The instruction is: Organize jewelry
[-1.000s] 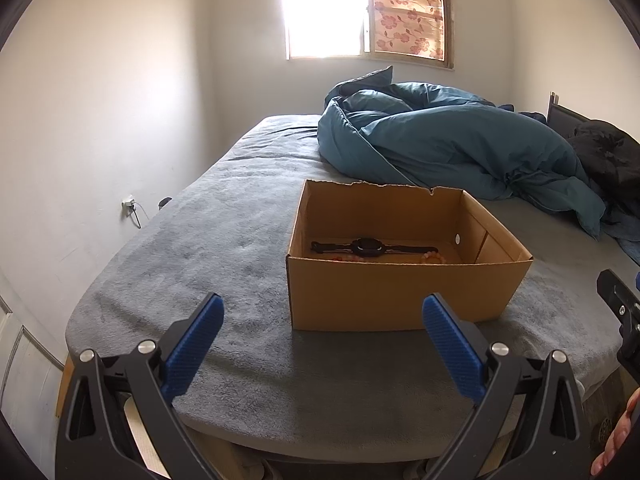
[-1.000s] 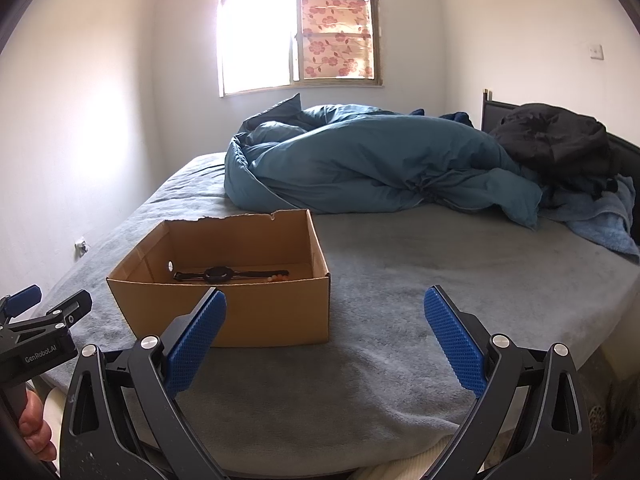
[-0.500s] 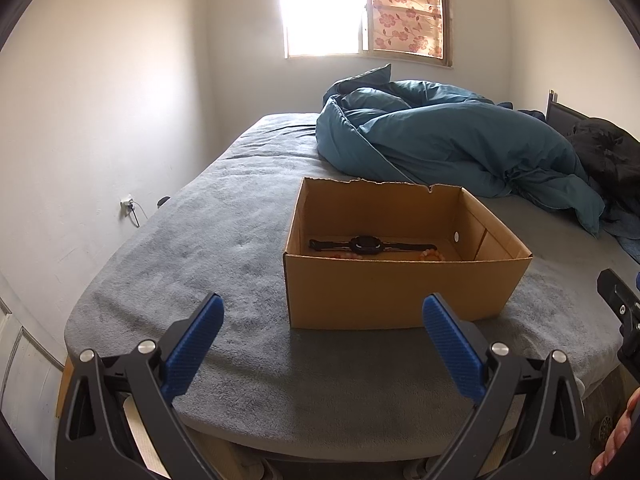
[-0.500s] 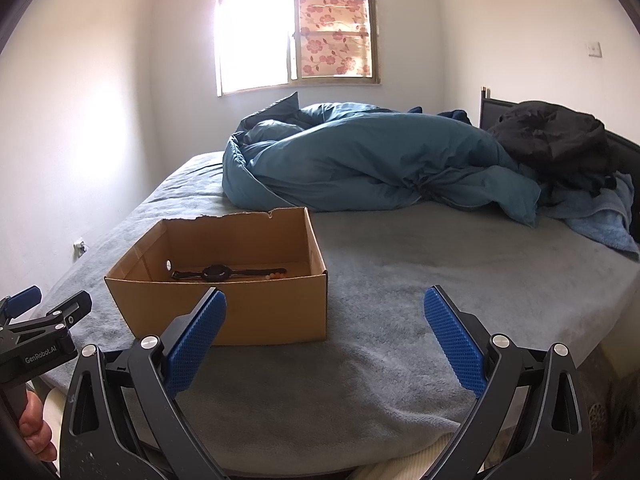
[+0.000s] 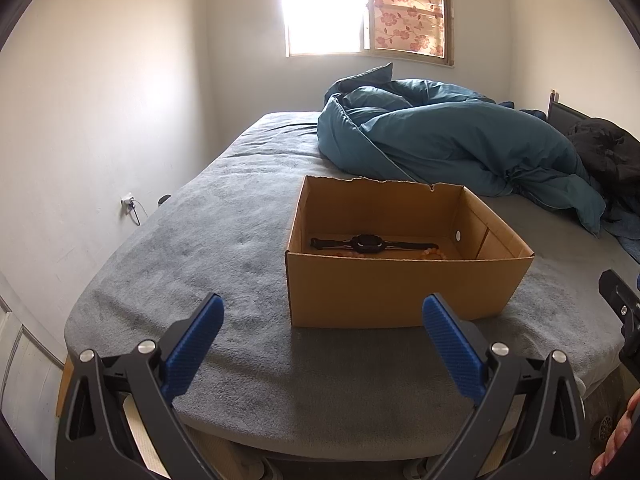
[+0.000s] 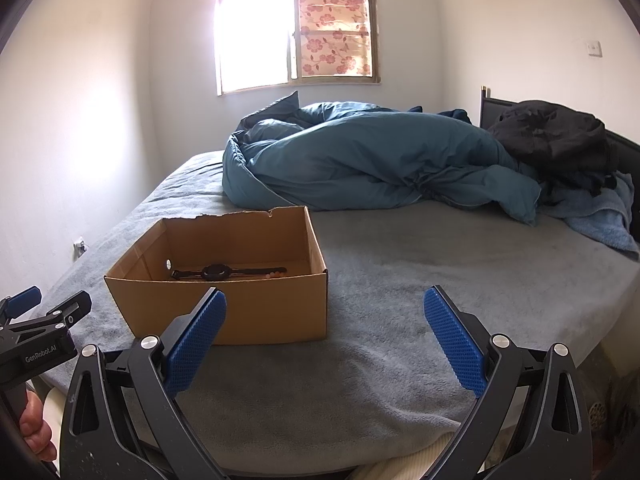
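Note:
An open cardboard box [image 5: 400, 292] [image 6: 248, 308] sits on the grey bed near its front edge. Inside lies a black wristwatch [image 5: 366, 243] [image 6: 216, 271] stretched flat, with orange beads [image 5: 430, 251] [image 6: 272, 275] partly showing beside it behind the box's front wall. My left gripper [image 5: 322, 324] hangs open in front of the box, nothing between its blue pads. My right gripper [image 6: 326, 316] is open too, in front of the box's right corner and apart from it. The left gripper [image 6: 24, 312] also shows at the left edge of the right wrist view.
A crumpled teal duvet [image 5: 440, 136] [image 6: 360, 160] lies behind the box. Black clothing [image 6: 556, 136] and a blue towel [image 6: 600, 216] are heaped by the headboard at the right. The bare grey bedcover [image 6: 440, 272] stretches to the right of the box. The wall stands at the left.
Both views have shifted slightly: the box sits a little lower and closer in the left wrist view. Both grippers remain open and empty.

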